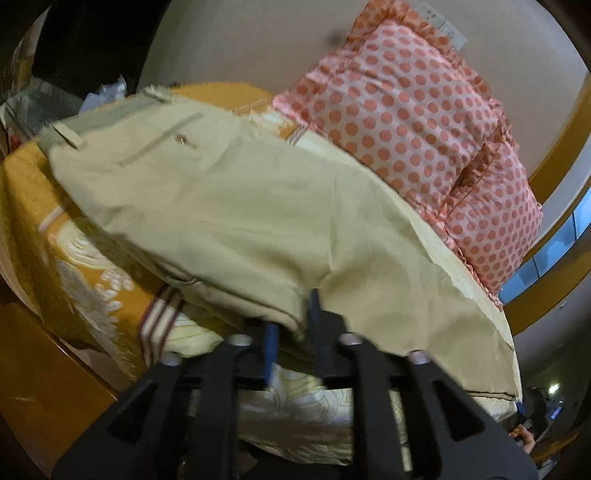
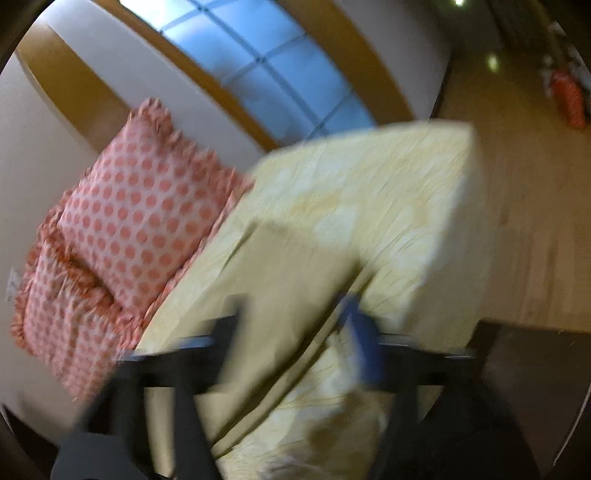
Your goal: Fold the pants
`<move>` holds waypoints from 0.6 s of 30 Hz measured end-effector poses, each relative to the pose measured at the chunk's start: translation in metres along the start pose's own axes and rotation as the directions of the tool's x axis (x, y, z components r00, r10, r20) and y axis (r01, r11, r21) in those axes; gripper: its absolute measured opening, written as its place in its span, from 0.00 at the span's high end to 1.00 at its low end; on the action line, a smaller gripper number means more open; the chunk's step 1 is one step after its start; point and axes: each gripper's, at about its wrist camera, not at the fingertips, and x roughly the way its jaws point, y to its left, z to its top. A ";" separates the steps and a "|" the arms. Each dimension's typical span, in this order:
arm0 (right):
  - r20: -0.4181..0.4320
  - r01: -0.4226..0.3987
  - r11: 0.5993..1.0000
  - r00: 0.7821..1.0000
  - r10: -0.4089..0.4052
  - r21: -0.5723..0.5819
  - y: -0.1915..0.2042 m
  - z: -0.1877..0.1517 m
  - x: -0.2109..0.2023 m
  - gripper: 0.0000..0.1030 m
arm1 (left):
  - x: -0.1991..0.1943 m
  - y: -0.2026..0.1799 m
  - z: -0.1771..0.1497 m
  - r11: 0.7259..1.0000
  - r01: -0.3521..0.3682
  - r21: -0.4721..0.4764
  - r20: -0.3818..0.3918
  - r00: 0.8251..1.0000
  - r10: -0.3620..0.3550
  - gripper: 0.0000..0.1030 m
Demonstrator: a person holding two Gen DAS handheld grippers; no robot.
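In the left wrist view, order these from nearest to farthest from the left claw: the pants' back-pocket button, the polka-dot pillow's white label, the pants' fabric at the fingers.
1. Beige fabric pants: their near edge sits at the left claw, bottom centre.
2. Small metal pocket button: upper left, near the waistband.
3. White label on the pink polka-dot pillow: top right, against the wall.

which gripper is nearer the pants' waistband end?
Left. The left gripper grips the pants by the near edge, waistband visible ahead of it. The right gripper is on the leg end; no waistband shows there.
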 end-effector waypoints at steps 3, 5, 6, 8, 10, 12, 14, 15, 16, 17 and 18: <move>0.072 0.067 0.996 0.995 -0.063 -0.051 -0.005 0.003 -0.007 0.28 | -0.025 0.007 0.000 0.998 -0.058 -0.007 0.114 0.992 0.058 0.40; 0.035 0.071 0.996 0.997 -0.069 -0.053 -0.011 0.001 0.005 0.36 | -0.035 0.015 0.002 0.997 -0.075 -0.016 0.153 0.985 0.077 0.38; 0.016 0.060 0.997 0.998 -0.059 -0.050 -0.013 -0.001 0.011 0.40 | -0.039 0.019 0.003 0.996 -0.090 -0.028 0.170 0.981 0.093 0.37; 0.030 0.036 0.995 0.999 -0.033 -0.098 -0.008 -0.008 0.014 0.45 | -0.043 0.027 0.005 0.992 -0.111 -0.055 0.188 0.975 0.119 0.33; 0.015 0.002 0.988 1.000 0.000 -0.157 0.002 -0.017 0.020 0.51 | -0.043 0.034 0.007 0.989 -0.121 -0.085 0.191 0.972 0.135 0.32; 0.033 0.024 0.973 0.999 -0.017 -0.229 0.011 -0.024 0.022 0.57 | -0.041 0.041 0.008 0.986 -0.128 -0.103 0.183 0.972 0.145 0.32; 0.016 -0.009 0.973 1.000 0.013 -0.231 0.011 -0.028 0.027 0.82 | -0.040 0.044 0.008 0.985 -0.135 -0.110 0.184 0.971 0.154 0.31; 0.022 -0.022 0.972 0.999 0.028 -0.236 0.010 -0.028 0.028 0.88 | -0.040 0.045 0.008 0.984 -0.138 -0.111 0.188 0.969 0.157 0.31; 0.026 -0.020 0.971 0.999 0.027 -0.240 0.009 -0.028 0.029 0.89 | -0.040 0.046 0.009 0.984 -0.141 -0.113 0.192 0.968 0.161 0.30; 0.025 -0.019 0.972 0.999 0.025 -0.235 0.009 -0.028 0.029 0.89 | -0.041 0.047 0.009 0.983 -0.141 -0.114 0.194 0.968 0.161 0.29; 0.023 -0.016 0.972 1.000 0.021 -0.234 0.010 -0.027 0.029 0.89 | -0.042 0.049 0.009 0.984 -0.137 -0.112 0.199 0.967 0.158 0.29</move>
